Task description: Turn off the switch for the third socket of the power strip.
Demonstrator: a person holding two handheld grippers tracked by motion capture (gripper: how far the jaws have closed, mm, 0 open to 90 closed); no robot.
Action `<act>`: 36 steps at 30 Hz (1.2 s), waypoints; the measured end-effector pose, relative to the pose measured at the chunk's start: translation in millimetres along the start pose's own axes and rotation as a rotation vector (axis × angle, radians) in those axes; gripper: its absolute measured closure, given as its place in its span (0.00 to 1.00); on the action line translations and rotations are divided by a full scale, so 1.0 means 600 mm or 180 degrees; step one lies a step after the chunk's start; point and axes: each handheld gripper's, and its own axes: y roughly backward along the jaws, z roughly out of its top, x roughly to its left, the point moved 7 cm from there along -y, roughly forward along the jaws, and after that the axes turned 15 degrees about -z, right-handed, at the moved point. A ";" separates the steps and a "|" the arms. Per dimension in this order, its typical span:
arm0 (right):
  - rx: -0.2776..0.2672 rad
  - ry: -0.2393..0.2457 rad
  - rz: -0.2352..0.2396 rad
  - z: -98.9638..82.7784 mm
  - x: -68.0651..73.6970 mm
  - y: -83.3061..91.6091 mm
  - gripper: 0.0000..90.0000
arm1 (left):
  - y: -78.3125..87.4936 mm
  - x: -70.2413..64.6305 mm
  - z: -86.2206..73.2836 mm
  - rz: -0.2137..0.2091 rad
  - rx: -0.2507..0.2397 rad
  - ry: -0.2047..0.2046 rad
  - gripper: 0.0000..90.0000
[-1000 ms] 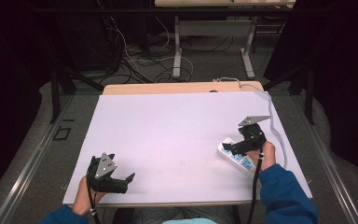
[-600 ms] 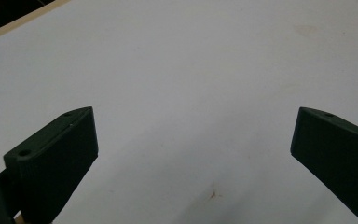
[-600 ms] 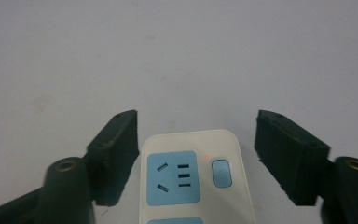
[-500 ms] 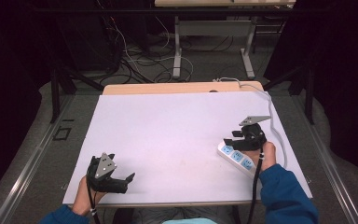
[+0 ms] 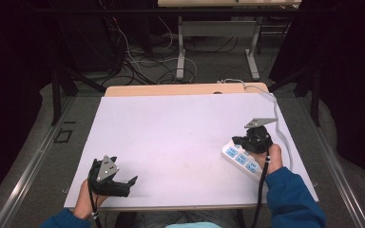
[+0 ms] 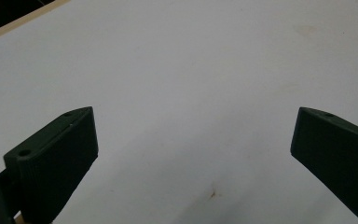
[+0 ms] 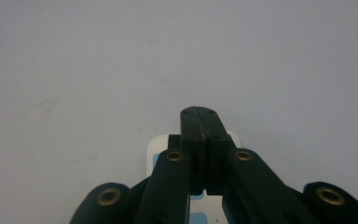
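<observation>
right gripper (image 5: pixel 240 141) sits over the white power strip (image 5: pixel 241 159) at lower right of the high view, jaws just closed pad to pad with nothing visibly pinched, perhaps to press a switch; left gripper (image 5: pixel 125 184) rests spread, lower left.

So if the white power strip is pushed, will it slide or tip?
The power strip lies flat and long on the smooth white table, so it probably slides rather than tips. Its rigid-looking body likely keeps its shape, while the trailing white cable may drag and turn it.
</observation>
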 end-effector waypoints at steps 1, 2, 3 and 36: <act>-0.0009 0.0024 -0.0025 0.000 -0.002 -0.001 1.00 | 0.000 0.000 0.000 -0.0001 0.0002 -0.0001 0.00; -0.0004 0.0027 -0.0022 -0.001 -0.002 -0.002 1.00 | 0.000 -0.001 0.000 -0.0008 0.0008 0.0009 0.00; 0.0001 0.0041 -0.0017 -0.001 -0.002 -0.002 1.00 | 0.000 0.000 0.000 -0.0006 0.0006 0.0008 0.00; 0.0453 0.0087 -0.0321 -0.035 -0.018 -0.042 1.00 | -0.003 -0.003 -0.001 -0.0046 0.0011 0.0046 0.00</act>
